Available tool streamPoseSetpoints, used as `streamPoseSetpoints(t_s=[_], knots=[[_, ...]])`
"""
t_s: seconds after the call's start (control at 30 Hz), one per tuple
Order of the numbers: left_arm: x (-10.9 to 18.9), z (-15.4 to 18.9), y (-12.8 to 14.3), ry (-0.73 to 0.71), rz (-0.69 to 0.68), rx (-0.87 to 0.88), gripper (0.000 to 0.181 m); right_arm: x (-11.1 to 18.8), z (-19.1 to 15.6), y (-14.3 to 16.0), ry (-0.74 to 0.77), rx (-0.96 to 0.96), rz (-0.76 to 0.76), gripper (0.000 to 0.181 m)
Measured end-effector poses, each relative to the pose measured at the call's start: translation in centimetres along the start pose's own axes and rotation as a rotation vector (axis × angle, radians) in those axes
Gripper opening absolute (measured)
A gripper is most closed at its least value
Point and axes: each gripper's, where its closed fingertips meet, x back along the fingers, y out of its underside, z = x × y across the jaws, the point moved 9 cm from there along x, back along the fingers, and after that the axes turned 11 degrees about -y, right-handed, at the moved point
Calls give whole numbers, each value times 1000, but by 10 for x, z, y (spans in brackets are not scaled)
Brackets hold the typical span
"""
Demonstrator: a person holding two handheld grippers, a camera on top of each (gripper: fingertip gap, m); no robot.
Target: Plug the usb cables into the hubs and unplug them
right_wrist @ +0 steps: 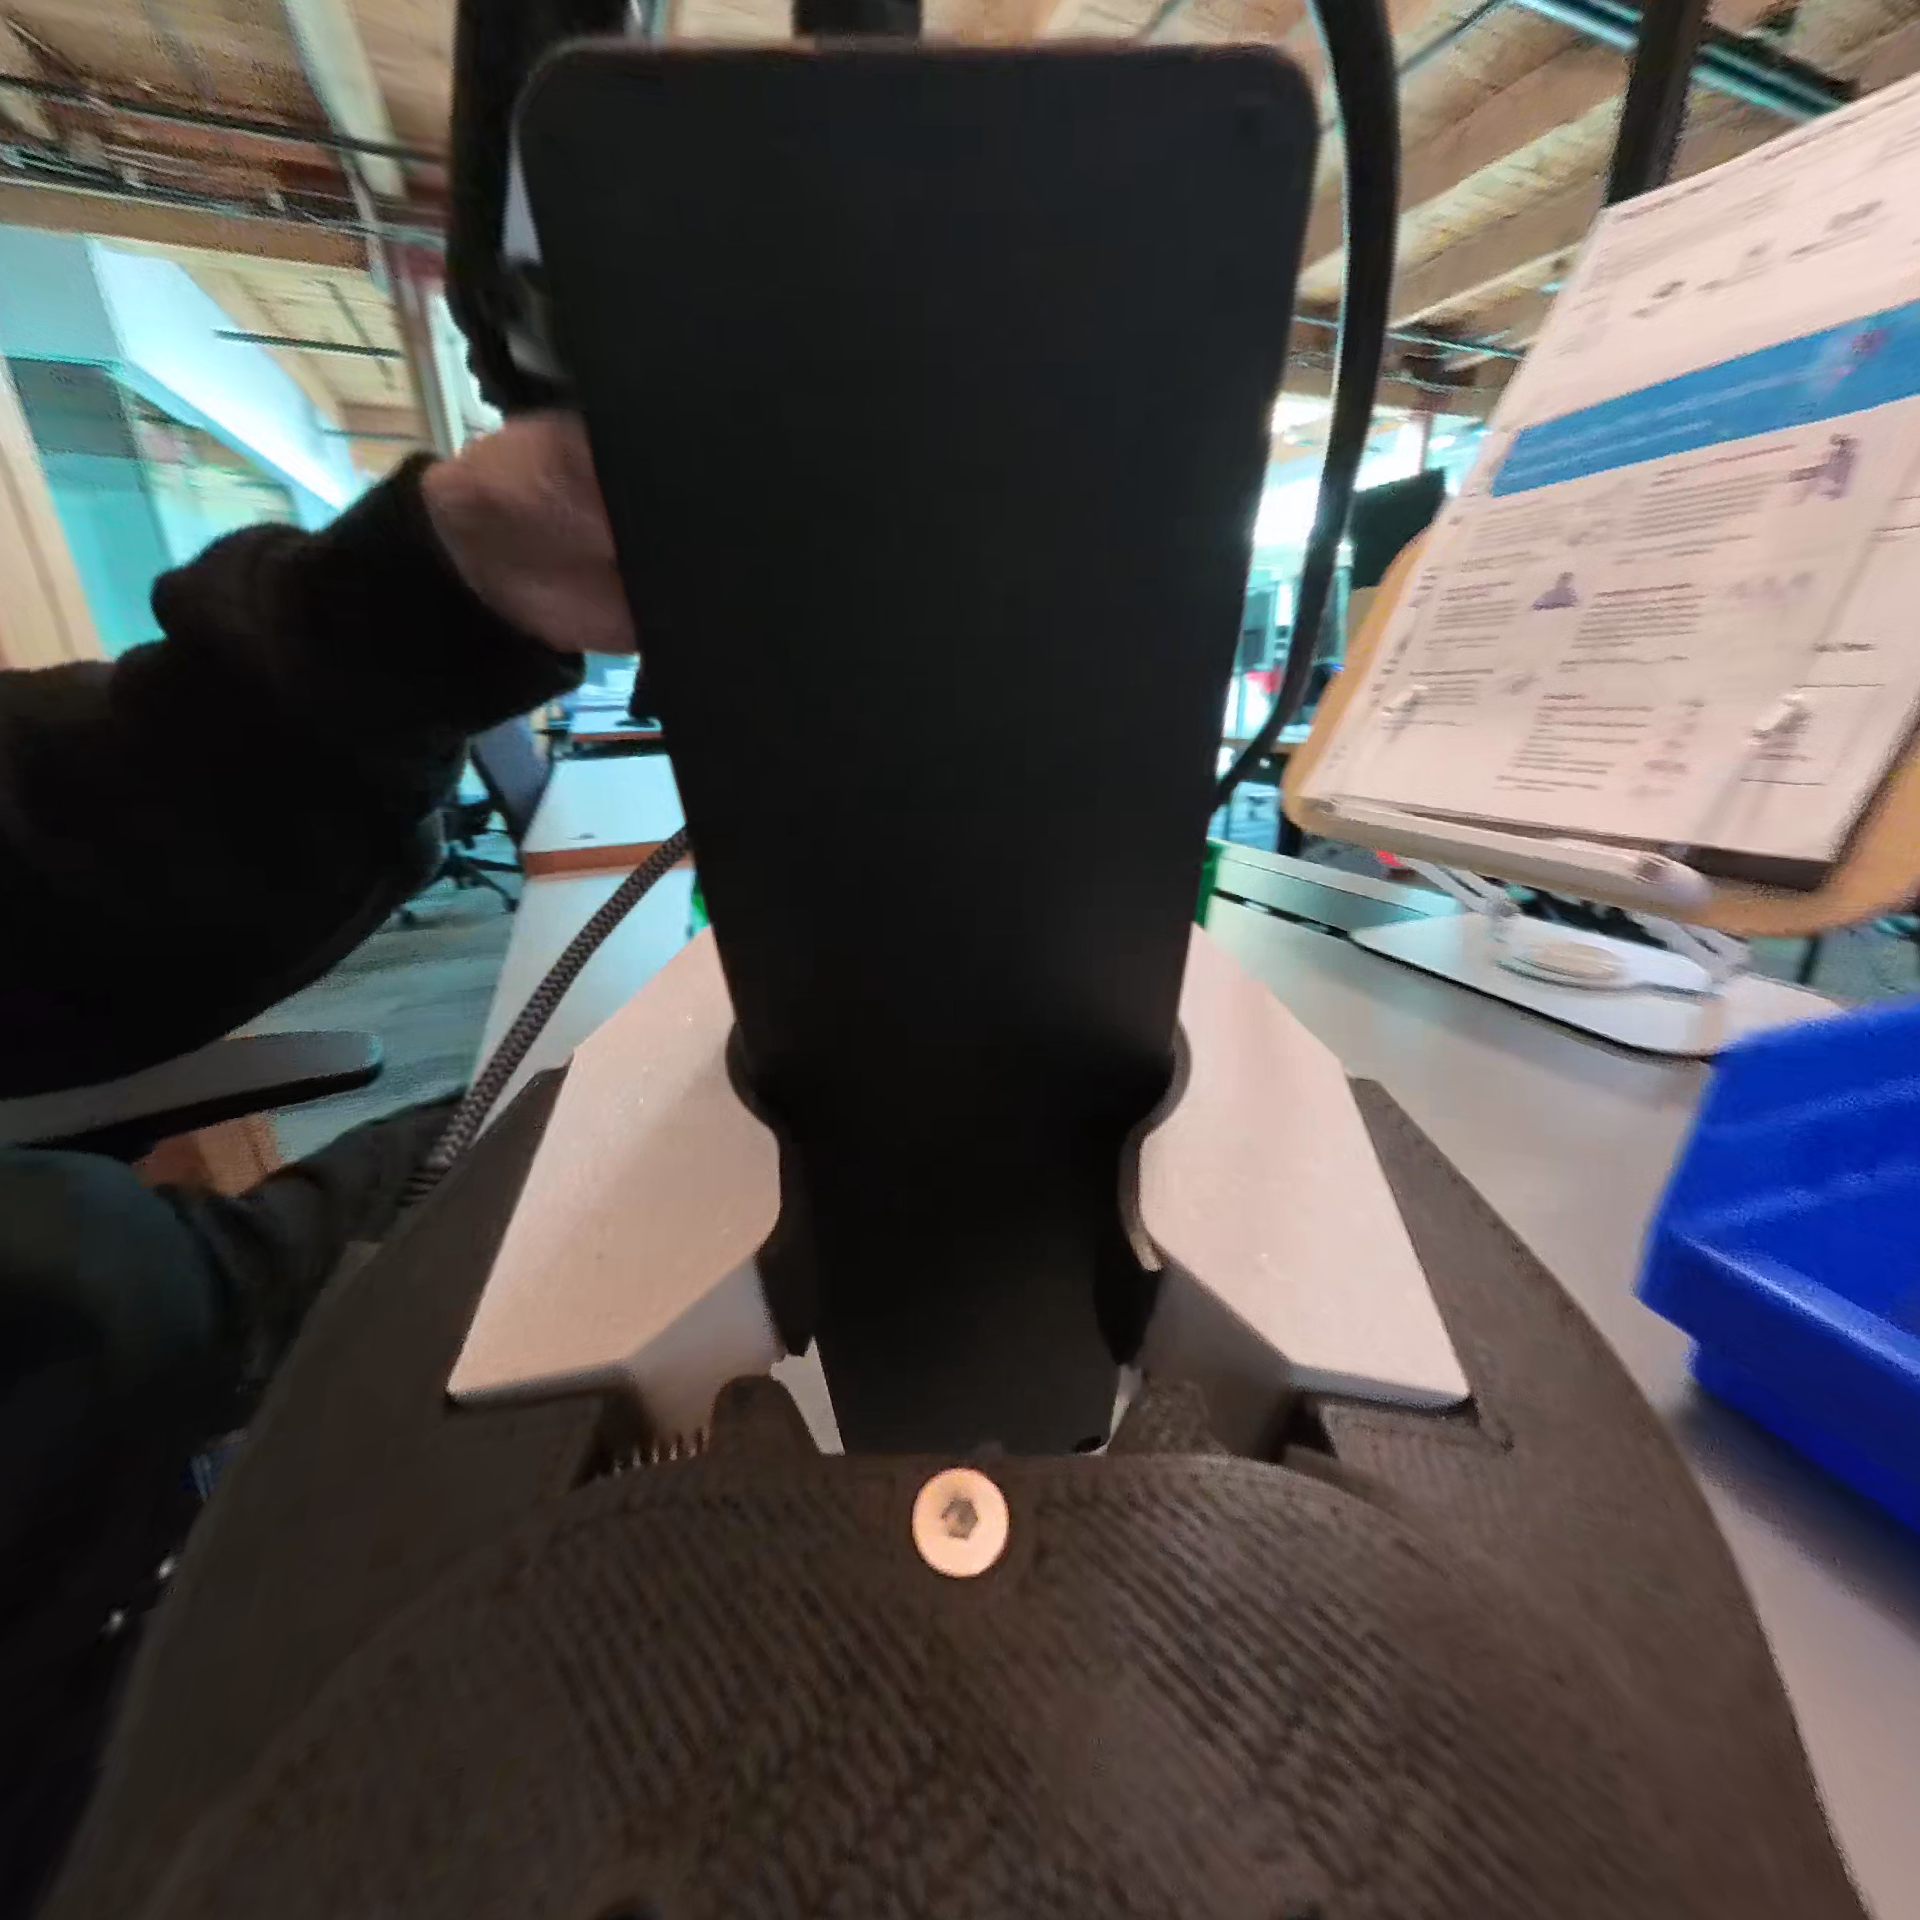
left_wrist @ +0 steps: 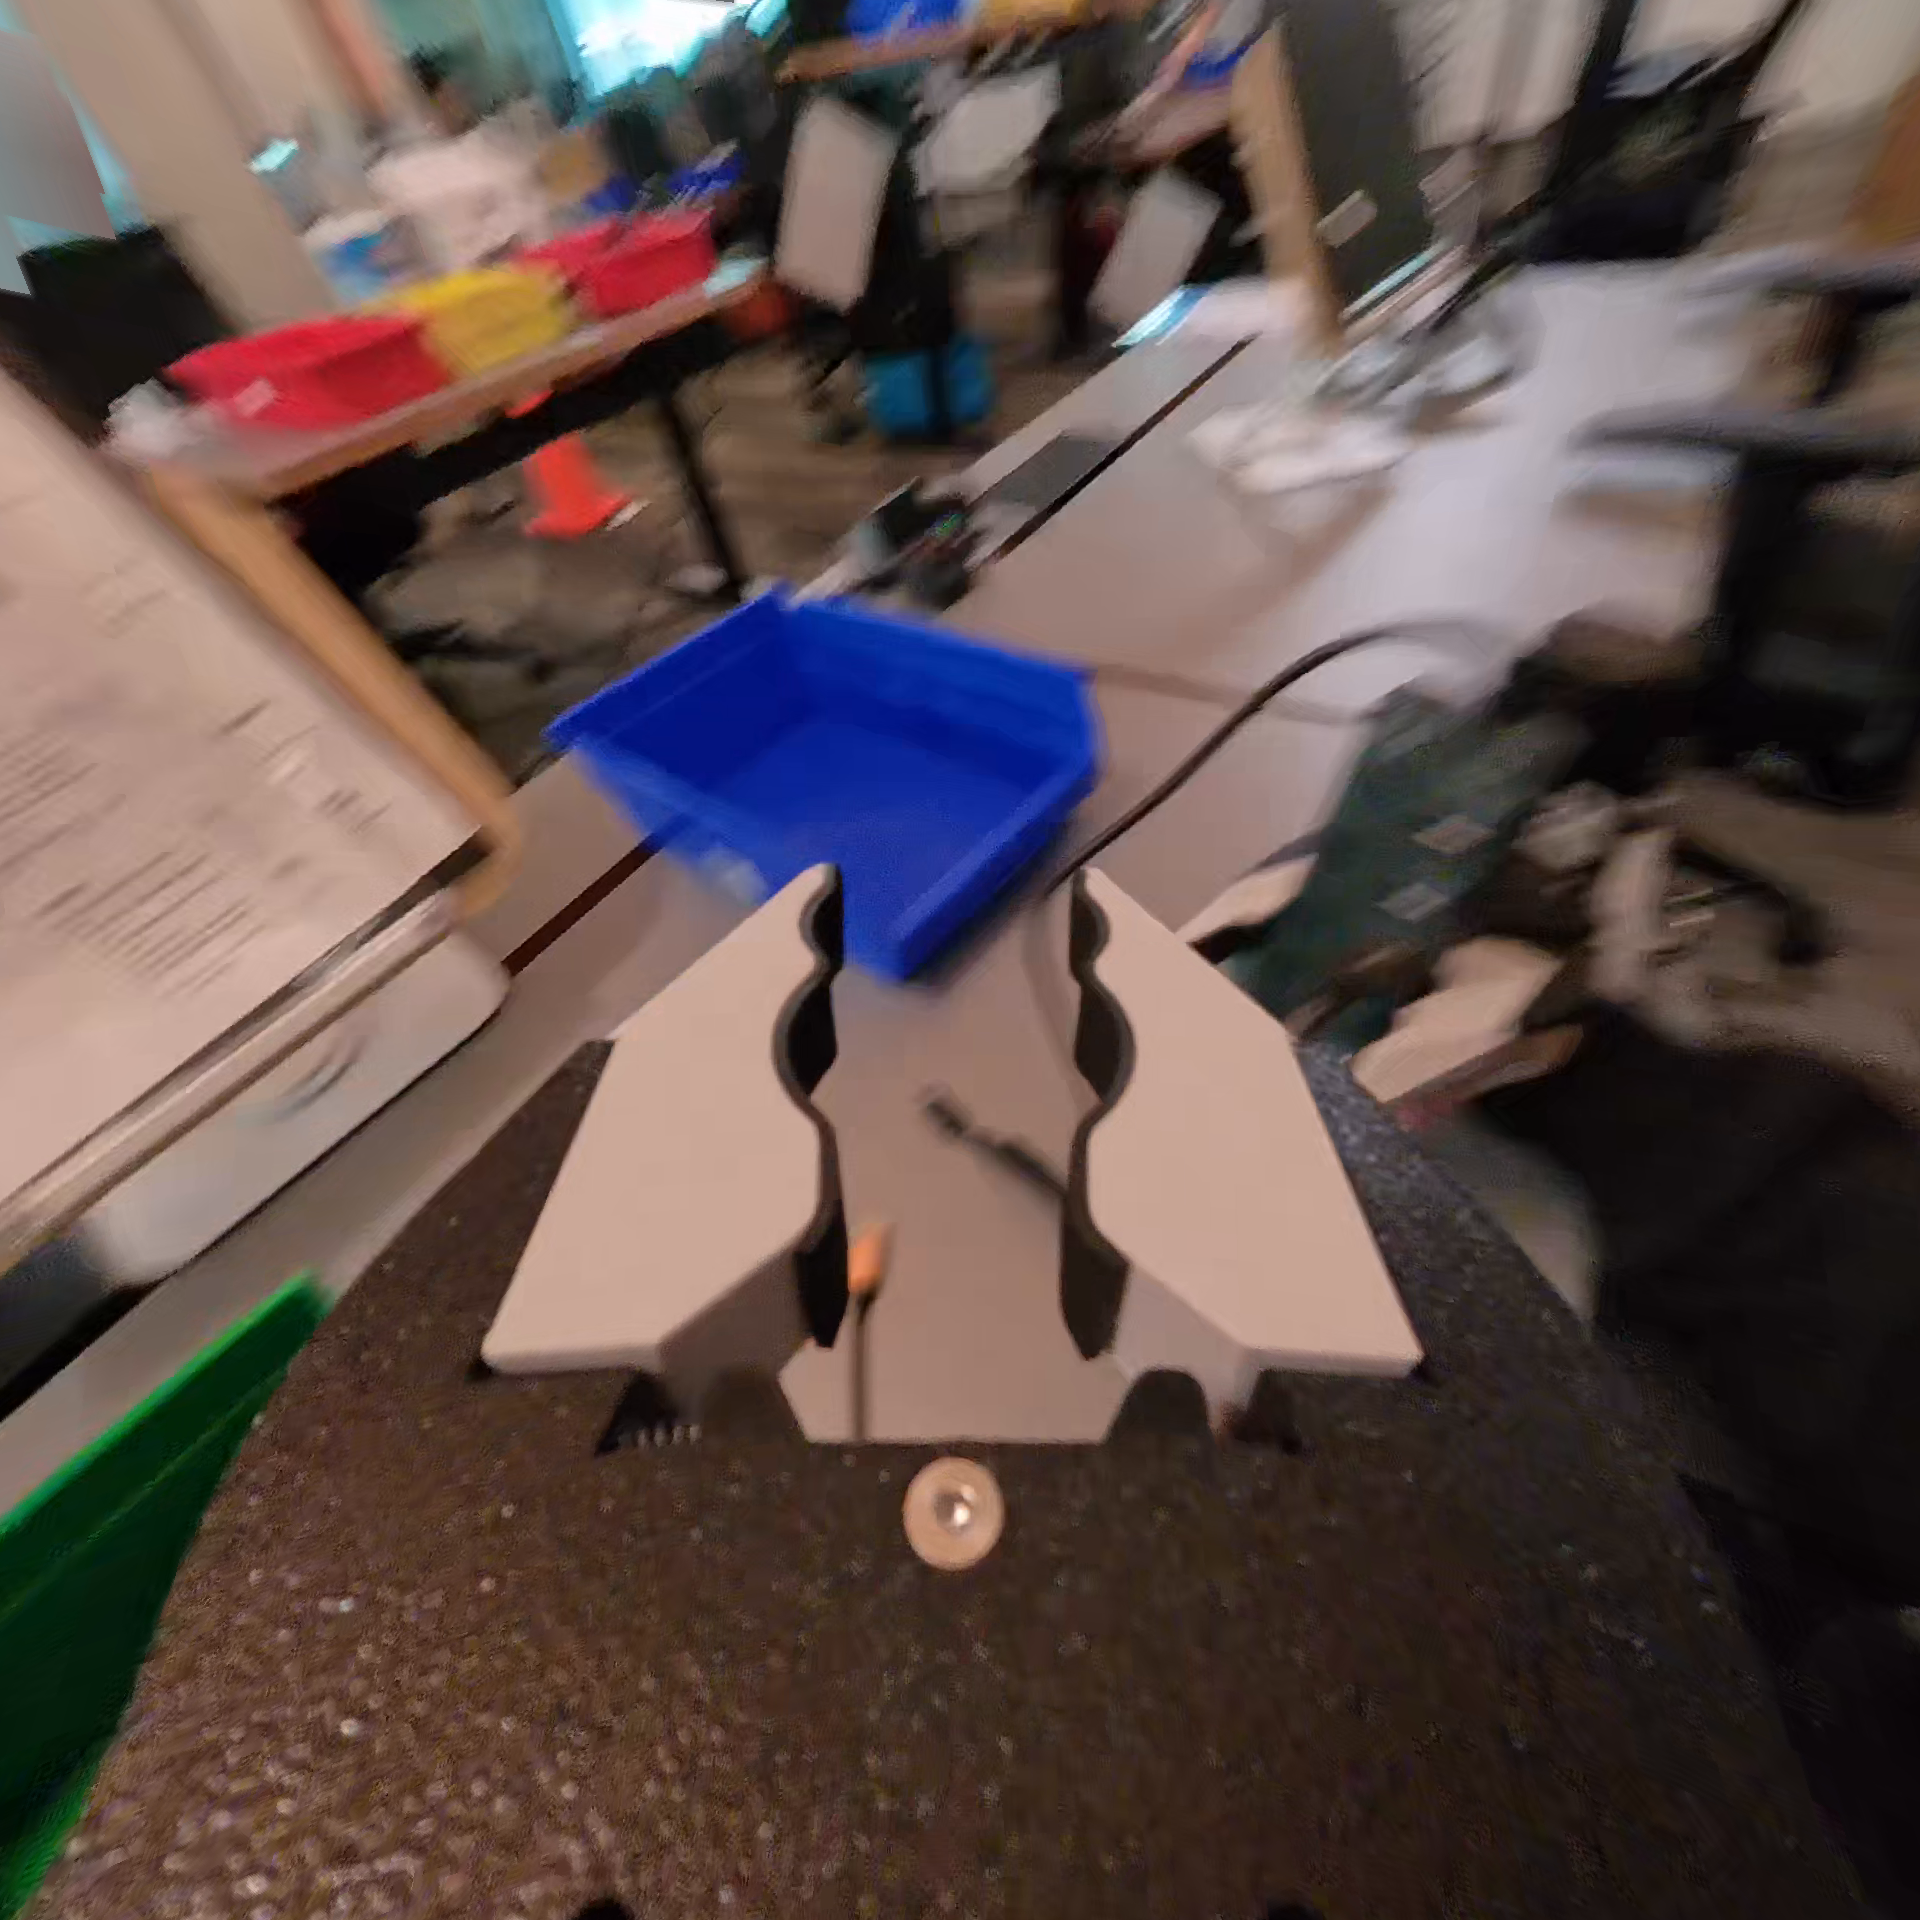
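The left wrist view is motion-blurred. My left gripper (left_wrist: 954, 878) is open and empty above the grey table (left_wrist: 1195, 582). Between its fingers I see two loose cable ends on the table: a black plug (left_wrist: 987, 1132) and an orange-tipped one (left_wrist: 868, 1257). A black cable (left_wrist: 1195, 769) arcs past the right fingertip. No hub shows in either view. My right gripper (right_wrist: 956, 935) has its fingers wide apart. A large black flat device (right_wrist: 914, 520), held by a person's hand (right_wrist: 530, 540), fills the gap and hides what lies ahead. I cannot tell whether it touches the fingers.
An empty blue bin (left_wrist: 831, 769) sits just beyond the left fingertips and shows at the right (right_wrist: 1818, 1247). A document stand (left_wrist: 208, 779) (right_wrist: 1662, 571) stands on the table. A green panel (left_wrist: 125, 1558) is at lower left. A braided cable (right_wrist: 561, 987) hangs left.
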Motion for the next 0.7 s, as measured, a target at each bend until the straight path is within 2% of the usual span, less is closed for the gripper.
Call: streamPoseSetpoints(t_s=[0.07, 0.17, 0.27, 0.47, 0.53, 0.6, 0.7], knots=[[-21, -20, 41, -102, -185, -65, 39, 15, 6, 4, 47, 0, 4, 65], [-53, -14, 112, -88, -511, -200, 36, 24, 10, 9, 73, -5, 5, 65], [-75, -12, 155, -178, -663, -331, 36, 20, 11, 13, 55, -6, -7, 65], [-96, -22, 194, -176, -764, -238, 28, 14, 14, 19, 19, -31, -45, 65], [-98, -24, 197, -157, -734, -221, 23, 11, 15, 20, 3, -48, -49, 65], [-98, -24, 201, -135, -726, -223, 4, 8, 15, 21, -9, -60, -57, 65], [-98, -24, 202, -141, -722, -176, 2, 3, 15, 22, -28, -67, -70, 65]])
